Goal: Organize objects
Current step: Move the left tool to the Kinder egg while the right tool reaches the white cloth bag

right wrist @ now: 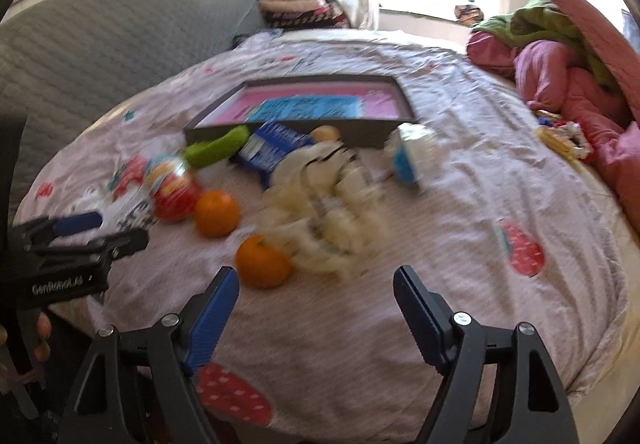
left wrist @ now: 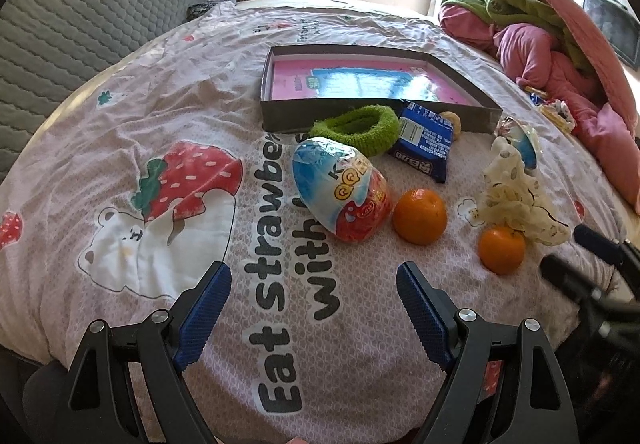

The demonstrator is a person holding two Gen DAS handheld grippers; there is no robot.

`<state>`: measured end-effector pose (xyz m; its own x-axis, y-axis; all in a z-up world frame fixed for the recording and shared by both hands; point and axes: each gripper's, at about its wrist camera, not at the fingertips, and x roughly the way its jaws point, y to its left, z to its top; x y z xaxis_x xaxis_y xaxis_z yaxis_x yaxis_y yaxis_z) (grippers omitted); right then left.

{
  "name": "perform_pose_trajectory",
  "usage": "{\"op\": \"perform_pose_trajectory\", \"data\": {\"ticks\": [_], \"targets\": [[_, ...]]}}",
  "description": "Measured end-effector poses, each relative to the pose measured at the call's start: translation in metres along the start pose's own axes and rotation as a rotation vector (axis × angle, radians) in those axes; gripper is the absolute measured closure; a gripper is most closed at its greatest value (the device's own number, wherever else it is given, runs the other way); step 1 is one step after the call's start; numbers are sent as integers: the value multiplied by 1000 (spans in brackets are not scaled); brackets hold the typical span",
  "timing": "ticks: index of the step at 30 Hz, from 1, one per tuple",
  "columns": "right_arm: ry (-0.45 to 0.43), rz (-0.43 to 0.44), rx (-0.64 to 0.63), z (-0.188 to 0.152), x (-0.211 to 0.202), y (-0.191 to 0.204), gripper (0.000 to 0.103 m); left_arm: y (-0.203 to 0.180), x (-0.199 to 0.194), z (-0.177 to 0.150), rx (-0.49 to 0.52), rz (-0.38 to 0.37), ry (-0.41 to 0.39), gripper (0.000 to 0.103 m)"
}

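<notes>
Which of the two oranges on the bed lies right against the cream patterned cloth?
The orange nearer the right gripper touches the cream cloth; the other orange sits apart, beside the egg-shaped packet.

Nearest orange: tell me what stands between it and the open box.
The cream cloth lies right behind the nearest orange; beyond it the blue packet rests against the box front wall. The right gripper, open, has a clear approach.
</notes>
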<state>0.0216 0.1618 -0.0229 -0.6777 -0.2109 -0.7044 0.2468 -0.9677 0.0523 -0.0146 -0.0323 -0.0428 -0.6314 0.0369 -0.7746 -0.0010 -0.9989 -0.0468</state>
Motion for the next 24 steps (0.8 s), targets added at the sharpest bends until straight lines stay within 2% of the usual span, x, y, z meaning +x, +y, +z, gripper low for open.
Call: {"op": "perform_pose_trajectory", "data": {"ticks": [5, 17, 24], "targets": [[7, -39, 28, 7, 9, -16, 23, -1, 5, 5, -6, -10, -6, 18], [35, -26, 55, 25, 41, -30, 24, 4, 15, 25, -45, -57, -37, 18], [40, 9, 13, 32, 57, -21, 38, 10, 26, 37, -80, -59, -28, 18]]}}
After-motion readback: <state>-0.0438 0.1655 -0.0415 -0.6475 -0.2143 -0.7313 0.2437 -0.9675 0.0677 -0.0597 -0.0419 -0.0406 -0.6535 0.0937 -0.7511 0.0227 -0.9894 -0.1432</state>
